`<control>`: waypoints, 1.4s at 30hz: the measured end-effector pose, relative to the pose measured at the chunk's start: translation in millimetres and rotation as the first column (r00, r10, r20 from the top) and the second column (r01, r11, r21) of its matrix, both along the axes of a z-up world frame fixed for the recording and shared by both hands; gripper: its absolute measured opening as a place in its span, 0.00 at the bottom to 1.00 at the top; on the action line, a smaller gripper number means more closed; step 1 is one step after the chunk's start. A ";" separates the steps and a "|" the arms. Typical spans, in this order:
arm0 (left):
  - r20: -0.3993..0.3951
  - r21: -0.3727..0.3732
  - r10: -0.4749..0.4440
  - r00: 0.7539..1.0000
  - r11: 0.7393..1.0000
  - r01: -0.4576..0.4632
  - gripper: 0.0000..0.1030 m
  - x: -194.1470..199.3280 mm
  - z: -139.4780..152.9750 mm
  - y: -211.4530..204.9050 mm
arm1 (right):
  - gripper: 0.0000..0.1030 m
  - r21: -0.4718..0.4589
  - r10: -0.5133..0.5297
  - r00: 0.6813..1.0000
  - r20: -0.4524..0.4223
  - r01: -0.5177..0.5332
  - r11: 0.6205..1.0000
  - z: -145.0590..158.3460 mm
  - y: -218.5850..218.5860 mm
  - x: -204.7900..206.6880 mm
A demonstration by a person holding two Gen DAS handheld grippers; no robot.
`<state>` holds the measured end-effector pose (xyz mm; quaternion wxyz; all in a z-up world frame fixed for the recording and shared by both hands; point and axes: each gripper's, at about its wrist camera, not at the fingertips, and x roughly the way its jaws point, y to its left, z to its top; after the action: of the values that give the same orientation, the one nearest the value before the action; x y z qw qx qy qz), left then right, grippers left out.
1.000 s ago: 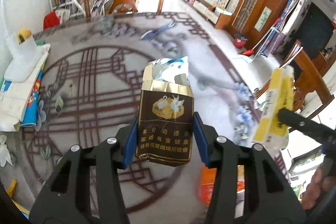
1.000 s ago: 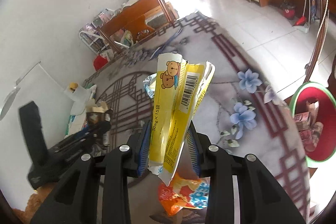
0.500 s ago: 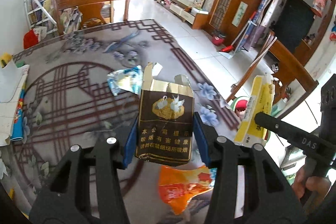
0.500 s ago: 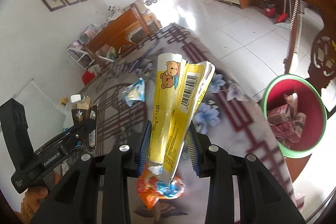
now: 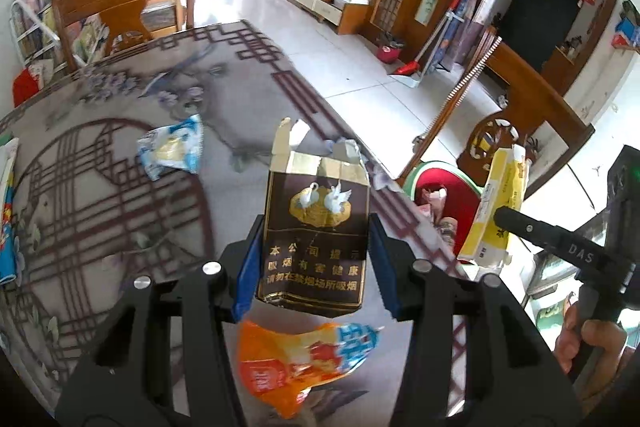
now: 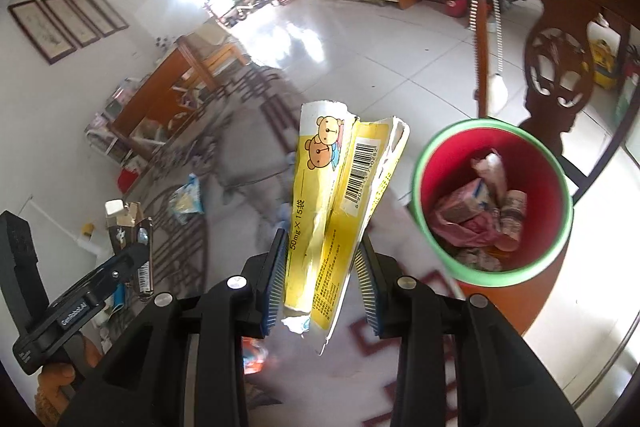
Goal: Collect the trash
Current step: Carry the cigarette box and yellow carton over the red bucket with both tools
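above the patterned table [image 5: 100, 227], the left gripper [image 5: 316, 259] pinches a torn brown cigarette pack [image 5: 316, 227] upright between its blue pads, ragged flap at twelve o'clock. on the tabletop just under it, at six o'clock, lies an orange snack wrapper [image 5: 296, 363]; a blue and white wrapper [image 5: 172, 151] lies at ten o'clock, well apart from the pack. at three o'clock in that view the right gripper [image 5: 496, 215] shows from the side, a hand [image 5: 588, 343] around its handle.

in the right wrist view, the right gripper [image 6: 322, 279] is pressed onto a crumpled yellow box [image 6: 340, 219] with a bear print and a barcode, standing nearly upright, torn at top and bottom. at two o'clock from the box sits a red bin [image 6: 440, 239] with a green rim, on the floor past the table's edge and beside a carved wooden chair [image 6: 560, 67]; it already has crumpled wrappers and paper in it. the box is near the bin's rim but outside it. at eight o'clock the left gripper [image 6: 136, 251] and its pack show small.
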<state>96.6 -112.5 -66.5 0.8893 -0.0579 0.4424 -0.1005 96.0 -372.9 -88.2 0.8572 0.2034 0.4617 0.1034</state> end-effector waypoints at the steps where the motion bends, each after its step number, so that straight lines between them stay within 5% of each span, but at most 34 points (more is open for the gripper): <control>1: -0.004 -0.001 -0.014 1.000 1.000 0.014 0.46 2.4 -1.0 -7.6 | 0.32 0.001 -0.009 1.000 -0.004 0.009 1.000 -1.9 -5.9 0.4; 16: -0.044 -0.028 -0.212 0.976 0.977 0.211 0.46 33.6 -14.4 -111.0 | 0.32 -0.003 -0.158 0.987 -0.038 0.158 0.987 -14.2 -88.6 -9.7; 42: -0.173 -0.068 -0.322 0.931 0.947 0.315 0.46 94.9 -60.6 -227.1 | 0.32 -0.006 -0.212 0.976 -0.048 0.212 0.977 -13.7 -178.3 18.2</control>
<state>191.5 -339.6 -127.1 0.8158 -0.0118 0.5231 -0.2462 114.2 -551.2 -102.0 0.8519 0.2536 0.4581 0.0062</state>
